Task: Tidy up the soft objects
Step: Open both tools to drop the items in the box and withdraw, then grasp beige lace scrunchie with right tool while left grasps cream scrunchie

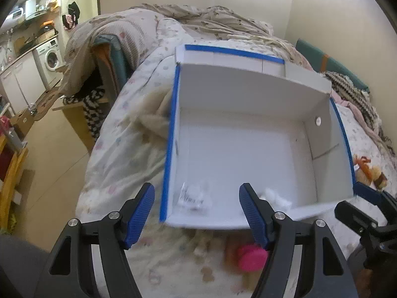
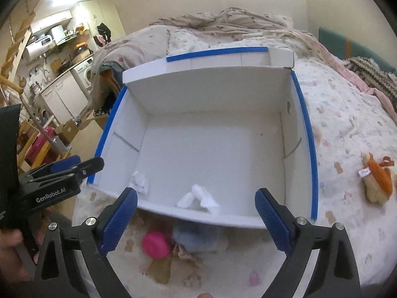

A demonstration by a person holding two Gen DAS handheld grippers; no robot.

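A white cardboard box with blue-taped rims stands open on the bed. On its floor near the front wall lie a small white item in a clear bag and a white soft toy. They show in the right wrist view as the bagged item and the white toy. My left gripper hangs open above the box's front left corner, holding nothing. My right gripper is wide open over the front wall of the box, also holding nothing. In front of the box lie a pink toy and a pale blue fuzzy thing.
A brown and orange plush lies on the patterned quilt right of the box. Rumpled blankets pile up behind it. Left of the bed the floor drops away towards a washing machine and cabinets.
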